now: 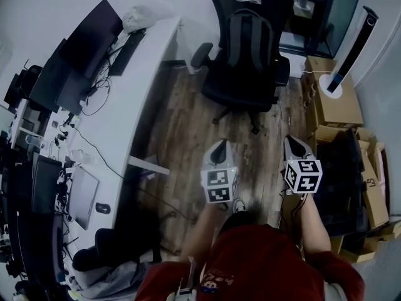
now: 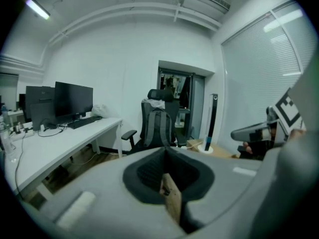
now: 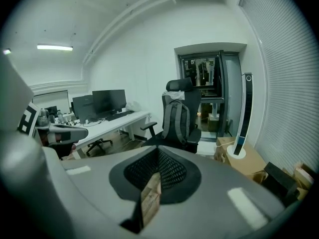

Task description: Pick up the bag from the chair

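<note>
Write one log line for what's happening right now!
stage: pre-grasp | bag: on chair, untouched | left gripper: shut, empty | right gripper: shut, empty

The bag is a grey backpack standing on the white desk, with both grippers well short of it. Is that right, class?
No. The backpack is not on the white desk; it stands upright on the black office chair, against its backrest, as the head view shows. Left gripper and right gripper are indeed well short of it.

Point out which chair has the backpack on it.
The black high-backed chair ahead of the person, past the white desk's end: the grey backpack leans upright against its backrest. The low chair beside the desk shows no backpack.
</note>
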Action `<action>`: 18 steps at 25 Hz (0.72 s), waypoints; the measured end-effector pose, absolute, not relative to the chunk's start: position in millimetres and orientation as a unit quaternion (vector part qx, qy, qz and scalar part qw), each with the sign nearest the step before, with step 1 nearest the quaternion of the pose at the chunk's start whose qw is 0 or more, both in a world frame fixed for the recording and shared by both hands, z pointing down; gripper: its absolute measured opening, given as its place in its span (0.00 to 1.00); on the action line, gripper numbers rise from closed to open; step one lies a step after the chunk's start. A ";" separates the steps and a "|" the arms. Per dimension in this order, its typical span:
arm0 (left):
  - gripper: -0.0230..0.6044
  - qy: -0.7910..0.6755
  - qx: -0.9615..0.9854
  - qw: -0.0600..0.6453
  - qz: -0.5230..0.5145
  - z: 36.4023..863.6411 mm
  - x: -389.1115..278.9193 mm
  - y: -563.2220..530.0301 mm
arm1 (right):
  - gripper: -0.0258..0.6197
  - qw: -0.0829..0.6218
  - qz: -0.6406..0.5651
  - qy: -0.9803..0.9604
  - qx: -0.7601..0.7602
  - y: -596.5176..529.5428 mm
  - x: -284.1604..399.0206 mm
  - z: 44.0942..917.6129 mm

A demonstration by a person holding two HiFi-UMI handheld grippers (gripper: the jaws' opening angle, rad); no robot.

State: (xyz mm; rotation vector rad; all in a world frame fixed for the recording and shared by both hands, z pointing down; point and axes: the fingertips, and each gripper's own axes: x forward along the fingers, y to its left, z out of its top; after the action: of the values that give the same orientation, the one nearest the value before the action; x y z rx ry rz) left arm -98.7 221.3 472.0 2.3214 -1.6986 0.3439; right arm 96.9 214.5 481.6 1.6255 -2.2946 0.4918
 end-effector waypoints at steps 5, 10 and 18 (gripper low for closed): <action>0.03 -0.584 0.795 0.117 0.117 472.1 -119.3 192.5 | 0.04 0.142 0.164 -0.794 0.567 185.0 80.1 479.1; 0.03 -0.585 0.793 0.121 0.121 475.9 -134.9 170.1 | 0.04 0.142 0.166 -0.792 0.570 162.6 68.6 481.5; 0.03 -0.583 0.792 0.121 0.133 487.0 -135.2 119.9 | 0.04 0.138 0.171 -0.794 0.566 108.5 64.5 493.7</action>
State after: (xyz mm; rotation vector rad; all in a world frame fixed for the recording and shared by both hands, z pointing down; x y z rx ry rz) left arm -135.2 119.9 487.0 2.3144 -1.7026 0.3888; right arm 64.5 108.5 493.7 1.6374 -2.2978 0.4954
